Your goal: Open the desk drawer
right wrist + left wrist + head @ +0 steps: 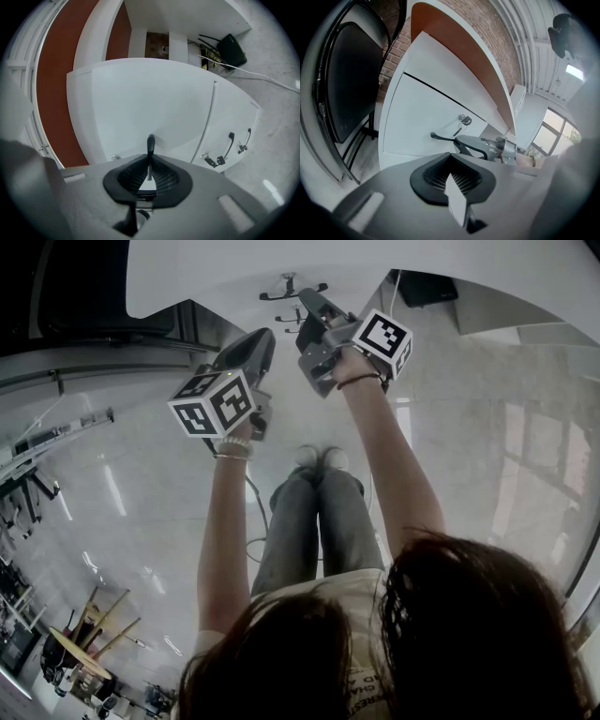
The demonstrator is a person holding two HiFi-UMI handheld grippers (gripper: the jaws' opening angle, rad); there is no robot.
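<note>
One left arm (223,521): stretching forward, bare, with one pale bracelet (232,446) circling the wrist. It is carrying the left gripper (453,183), which is tipping a little downward. Its jaws are lying together with nothing between them, and it is hanging short of the white cabinet front. One marker cube (214,401) is riding on it. One black chair (349,79) is standing off to this gripper's left.

One right arm (394,465): reaching farther forward than the left, with one dark band (361,381) sitting on the wrist. It is carrying the right gripper (149,177), which is pointing level and lying rolled onto its side, ahead and to the right of the left gripper. Its jaws are clamping the black handle (150,143), whose bar is running straight in between the pads. A second marker cube (384,338) is riding here, making two in all.

One drawer (154,103): its white front is facing the right gripper straight ahead, under the white desk (281,259). One key (465,121) is hanging in the lock just beside the gripped handle.

One further cabinet (234,112) is showing to the right of the right gripper. It is bearing a nearer handle (229,143) and a farther handle (248,136), making three handles counted.
</note>
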